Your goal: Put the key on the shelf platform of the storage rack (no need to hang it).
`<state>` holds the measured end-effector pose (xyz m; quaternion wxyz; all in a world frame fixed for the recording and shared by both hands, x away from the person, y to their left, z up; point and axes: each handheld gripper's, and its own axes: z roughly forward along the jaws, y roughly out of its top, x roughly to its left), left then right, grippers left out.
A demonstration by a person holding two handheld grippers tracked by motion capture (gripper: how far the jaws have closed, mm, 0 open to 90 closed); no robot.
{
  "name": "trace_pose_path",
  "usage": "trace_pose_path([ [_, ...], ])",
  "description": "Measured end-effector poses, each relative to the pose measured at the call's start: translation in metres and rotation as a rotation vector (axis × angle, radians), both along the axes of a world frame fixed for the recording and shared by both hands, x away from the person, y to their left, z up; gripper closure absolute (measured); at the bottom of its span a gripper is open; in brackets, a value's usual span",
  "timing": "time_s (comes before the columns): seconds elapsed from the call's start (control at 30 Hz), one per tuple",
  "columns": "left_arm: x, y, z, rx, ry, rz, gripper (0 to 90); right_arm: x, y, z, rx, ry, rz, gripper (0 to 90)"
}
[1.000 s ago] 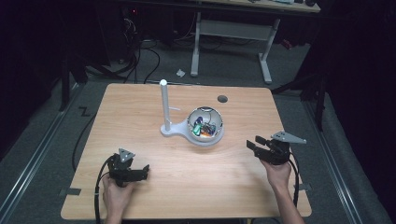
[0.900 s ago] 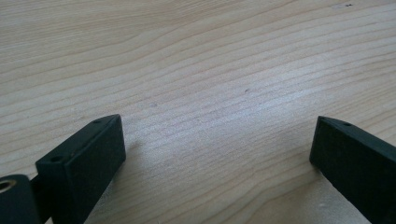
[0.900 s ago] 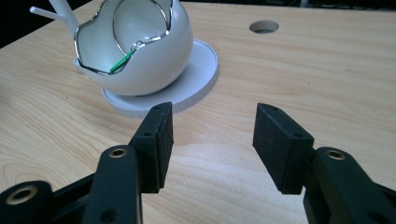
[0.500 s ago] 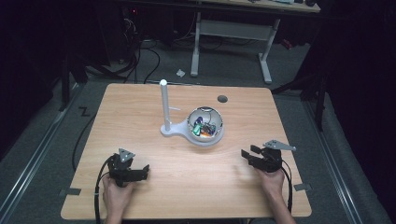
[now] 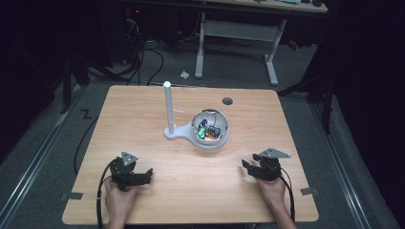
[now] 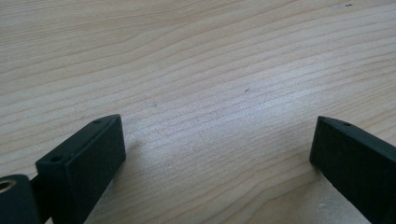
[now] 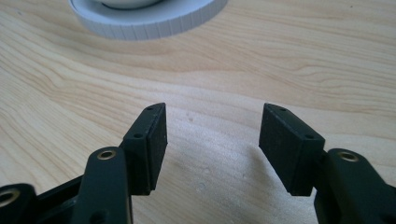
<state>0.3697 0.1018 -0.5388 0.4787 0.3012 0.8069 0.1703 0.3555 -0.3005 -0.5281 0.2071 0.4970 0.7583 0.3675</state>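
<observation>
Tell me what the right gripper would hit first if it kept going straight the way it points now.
Probably the white base under the bowl. The right gripper, jaws just opened with nothing between them, looks across bare table toward that ribbed white rim. It sits slightly left of centre, and depth is unclear, so it may only clip it.

I see a pale wood-grain counter. On it stands a white post beside a white bowl with green, purple and orange bits inside. Both of my hand-held grippers, left and right, are black with grey top plates.
</observation>
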Motion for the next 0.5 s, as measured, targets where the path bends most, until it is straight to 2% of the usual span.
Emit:
trace_pose_path([
  [0.1,0.0,0.0,0.0,0.0,0.0,0.001,3.7,0.0006,0.0019,-0.0014,-0.032,0.011,0.004,40.0],
  [0.17,0.0,0.0,0.0,0.0,0.0,0.0,3.7,0.0015,0.0044,-0.0025,-0.083,0.021,0.015,38.1],
  [0.2,0.0,0.0,0.0,0.0,0.0,0.0,3.7,0.0006,0.0056,-0.0023,-0.09,0.022,0.014,38.0],
  [0.5,0.0,0.0,0.0,0.0,0.0,0.0,3.7,0.0006,0.0054,-0.0024,-0.087,0.025,0.017,37.5],
])
